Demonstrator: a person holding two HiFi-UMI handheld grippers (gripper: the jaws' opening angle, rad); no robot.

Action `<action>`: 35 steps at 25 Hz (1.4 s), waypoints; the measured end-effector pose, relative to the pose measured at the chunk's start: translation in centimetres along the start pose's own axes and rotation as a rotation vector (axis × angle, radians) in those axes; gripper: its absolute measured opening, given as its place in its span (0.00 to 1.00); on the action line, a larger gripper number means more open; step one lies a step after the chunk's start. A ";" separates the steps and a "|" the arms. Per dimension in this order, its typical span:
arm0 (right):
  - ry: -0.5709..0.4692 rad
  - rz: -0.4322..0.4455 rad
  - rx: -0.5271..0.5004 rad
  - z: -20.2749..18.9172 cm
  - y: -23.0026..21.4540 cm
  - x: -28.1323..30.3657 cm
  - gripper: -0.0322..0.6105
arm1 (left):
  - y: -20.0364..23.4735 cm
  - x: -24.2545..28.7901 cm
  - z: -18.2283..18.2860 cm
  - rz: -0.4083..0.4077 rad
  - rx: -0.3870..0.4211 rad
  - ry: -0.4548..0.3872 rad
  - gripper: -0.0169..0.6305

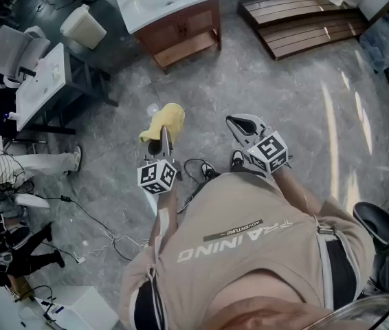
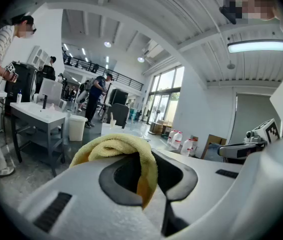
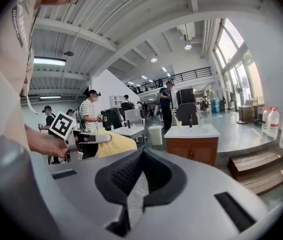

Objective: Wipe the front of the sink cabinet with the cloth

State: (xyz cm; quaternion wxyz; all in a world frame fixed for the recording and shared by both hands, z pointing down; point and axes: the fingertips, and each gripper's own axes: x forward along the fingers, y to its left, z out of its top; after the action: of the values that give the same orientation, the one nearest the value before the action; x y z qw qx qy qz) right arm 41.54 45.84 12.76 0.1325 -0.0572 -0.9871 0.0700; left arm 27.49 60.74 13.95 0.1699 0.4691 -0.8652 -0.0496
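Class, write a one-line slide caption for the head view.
Left gripper clamps a yellow terry cloth; right gripper shut and empty; a wooden sink cabinet ahead.

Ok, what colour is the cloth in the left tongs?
Yellow. The cloth shows best in the left gripper view.

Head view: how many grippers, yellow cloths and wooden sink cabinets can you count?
Grippers: 2, the left gripper and the right gripper
Cloths: 1, the yellow cloth
Sink cabinets: 1, the wooden sink cabinet
Total: 4
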 end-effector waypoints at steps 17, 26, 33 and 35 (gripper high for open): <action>-0.012 0.133 0.034 -0.3 -6.9 -0.8 0.07 | -4.7 4.1 -0.6 0.080 -0.050 0.012 0.10; 0.009 0.181 0.010 0.6 -8.9 3.3 0.07 | -1.7 6.8 0.0 0.111 -0.064 0.021 0.10; 0.032 0.168 0.008 2.1 -8.9 10.2 0.07 | 4.6 10.3 0.9 0.100 -0.103 0.016 0.10; 0.030 0.146 0.010 3.2 -9.3 12.8 0.07 | 6.9 11.9 1.6 0.080 -0.100 0.024 0.10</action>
State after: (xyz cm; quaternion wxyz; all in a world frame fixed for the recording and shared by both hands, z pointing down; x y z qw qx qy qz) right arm 27.58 38.01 14.39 0.1420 -0.1292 -0.9778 0.0838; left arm 15.54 54.60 17.08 0.2055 0.4258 -0.8775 -0.0801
